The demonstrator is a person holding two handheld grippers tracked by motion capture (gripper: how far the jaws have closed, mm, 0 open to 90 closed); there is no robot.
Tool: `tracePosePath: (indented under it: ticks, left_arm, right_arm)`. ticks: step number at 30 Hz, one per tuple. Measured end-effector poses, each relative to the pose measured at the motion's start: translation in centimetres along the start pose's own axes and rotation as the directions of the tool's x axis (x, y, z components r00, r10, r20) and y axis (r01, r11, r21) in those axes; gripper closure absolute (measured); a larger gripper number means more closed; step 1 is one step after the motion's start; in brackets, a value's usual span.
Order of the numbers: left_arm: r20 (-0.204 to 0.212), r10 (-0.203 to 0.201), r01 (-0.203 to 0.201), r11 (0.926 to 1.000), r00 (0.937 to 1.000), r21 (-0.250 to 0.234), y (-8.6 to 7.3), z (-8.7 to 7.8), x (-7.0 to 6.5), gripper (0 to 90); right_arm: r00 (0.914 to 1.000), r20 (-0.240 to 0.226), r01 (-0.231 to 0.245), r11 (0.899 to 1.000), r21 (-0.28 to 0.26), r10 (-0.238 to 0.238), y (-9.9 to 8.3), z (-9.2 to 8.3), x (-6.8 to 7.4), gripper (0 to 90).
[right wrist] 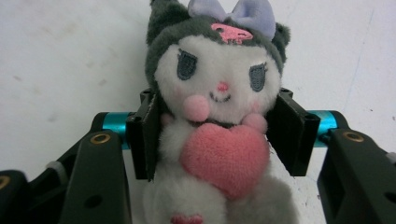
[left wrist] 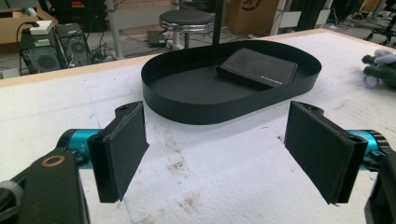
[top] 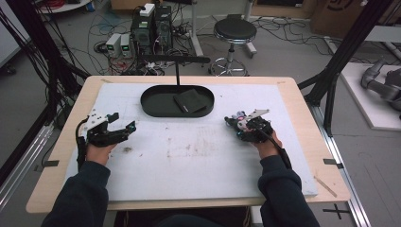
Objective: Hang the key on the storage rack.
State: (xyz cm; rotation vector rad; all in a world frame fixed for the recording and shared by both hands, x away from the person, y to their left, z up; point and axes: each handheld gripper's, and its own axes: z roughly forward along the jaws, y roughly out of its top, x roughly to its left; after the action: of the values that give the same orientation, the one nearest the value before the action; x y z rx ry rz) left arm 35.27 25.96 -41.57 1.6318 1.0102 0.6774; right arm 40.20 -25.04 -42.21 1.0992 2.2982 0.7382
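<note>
tray [top: 156, 108]: black oval, far middle of the mat; a thin black post rises at its far rim
wallet [top: 187, 100]: black, flat, lying in the right part of the tray
mat [top: 198, 156]: white, stained near the centre; covers most of the table
table [top: 66, 142]: pale wood, edges showing around the mat
stool [top: 234, 31]: round black seat, on the floor beyond the table
computers [top: 151, 26]: dark boxes on the floor, left of the stool, amid cables

Left gripper [top: 124, 122] fingers spread wide; right gripper [right wrist: 219, 135] fingers clamped.
</note>
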Motion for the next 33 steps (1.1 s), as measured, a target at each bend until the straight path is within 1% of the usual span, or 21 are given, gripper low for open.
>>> tracePosePath:
  ticks: [1,2,3,5,7,8,10,13,15,18,21,23,24,25,26,27,28,29,31,32,33]
  left_arm:
    - [-0.002,0.0,0.0,1.0,1.0,0.001,0.0,0.0,0.0,21.0]
    - [-0.004,-0.001,0.001,1.0,1.0,0.0,0.0,-0.1,0.0,21.0]
    - [-0.004,-0.001,0.001,1.0,1.0,0.0,0.0,-0.1,0.1,21.0]
    - [-0.006,-0.001,0.001,1.0,1.0,0.0,0.0,-0.1,0.1,21.0]
    - [-0.004,-0.003,0.003,1.0,1.0,-0.001,0.0,0.0,0.0,21.0]
    - [-0.003,-0.003,0.003,1.0,1.0,-0.001,0.0,0.0,0.0,21.0]
    - [-0.001,-0.001,0.001,1.0,1.0,0.001,0.0,0.0,0.0,21.0]
    - [0.001,0.001,-0.001,1.0,1.0,-0.001,0.0,0.1,0.0,21.0]
    - [0.003,0.0,0.0,1.0,1.0,-0.004,0.0,0.1,0.0,21.1]
    - [0.001,0.0,0.0,1.0,1.0,-0.006,0.0,0.0,0.1,21.1]
    - [0.003,-0.002,0.002,0.9999,1.0,-0.011,0.0,0.0,0.1,21.1]
    - [0.003,-0.003,0.003,1.0,1.0,-0.009,0.0,0.0,0.1,21.1]
    - [0.003,-0.004,0.004,0.9999,1.0,-0.011,0.0,0.0,0.1,21.1]
    - [0.004,-0.001,0.001,1.0,1.0,-0.009,0.0,0.1,0.1,21.1]
    - [0.004,0.001,-0.001,1.0,1.0,-0.008,0.0,0.1,0.1,21.1]
    - [0.004,0.003,-0.002,1.0,1.0,-0.008,0.0,0.1,0.1,21.1]
    - [0.004,0.0,0.0,1.0,1.0,-0.008,0.0,0.0,0.1,21.1]
    - [0.004,-0.002,0.002,1.0,1.0,-0.009,0.0,0.0,0.1,21.1]
    - [0.002,-0.005,0.005,0.9999,1.0,-0.012,0.0,0.0,0.1,21.1]
    - [0.002,-0.003,0.003,0.9999,1.0,-0.013,0.0,0.0,0.1,21.1]
    - [0.004,-0.005,0.005,0.9999,1.0,-0.014,0.0,0.0,0.2,21.1]
  right_arm:
    - [0.9992,-0.034,-0.02,0.998,-0.054,0.018,0.1,-0.8,-0.4,43.1]
    - [0.9992,-0.034,-0.02,0.998,-0.054,0.018,0.1,-0.8,-0.4,43.1]
    - [0.9978,-0.057,-0.039,0.996,-0.081,0.035,0.2,-1.2,-0.5,43.1]
    - [0.9964,-0.072,-0.053,0.992,-0.112,0.045,0.6,-1.9,-0.9,43.1]
    - [0.994,-0.1,-0.059,0.987,-0.151,0.044,1.2,-2.6,-1.1,43.1]
    - [0.9937,-0.104,-0.059,0.984,-0.167,0.042,1.6,-2.9,-1.2,43.1]
    - [0.9918,-0.126,-0.048,0.977,-0.205,0.023,2.5,-3.6,-1.3,43.1]
    - [0.989,-0.148,-0.024,0.975,-0.22,-0.009,4.4,-4.5,-1.5,43.1]
    - [0.9871,-0.155,0.003,0.973,-0.23,-0.04,6.1,-5.1,-1.5,43.1]
    - [0.9842,-0.162,0.031,0.971,-0.237,-0.071,8.1,-5.5,-1.6,43.0]
    - [0.9821,-0.169,0.039,0.968,-0.246,-0.082,10.1,-5.6,-1.6,43.0]
    - [0.9809,-0.177,0.034,0.967,-0.253,-0.081,11.3,-5.4,-1.5,43.1]
    - [0.9821,-0.166,0.042,0.964,-0.263,-0.088,12.0,-5.4,-1.5,43.0]
    - [0.9818,-0.171,0.033,0.963,-0.269,-0.082,12.6,-5.3,-1.5,43.1]
    - [0.9805,-0.181,0.025,0.962,-0.27,-0.077,13.2,-5.2,-1.5,43.0]
    - [0.9803,-0.181,0.028,0.964,-0.266,-0.079,13.9,-5.0,-1.4,43.1]
    - [0.9809,-0.176,0.033,0.963,-0.269,-0.083,14.4,-4.8,-1.3,43.0]
    - [0.9799,-0.183,0.028,0.962,-0.271,-0.08,15.0,-4.6,-1.3,43.0]
    - [0.981,-0.175,0.036,0.966,-0.256,-0.084,16.0,-4.1,-1.1,43.0]
    - [0.9819,-0.168,0.041,0.964,-0.263,-0.088,16.4,-3.9,-1.0,43.1]
    - [0.9813,-0.175,0.031,0.962,-0.27,-0.08,16.7,-3.6,-1.0,43.0]
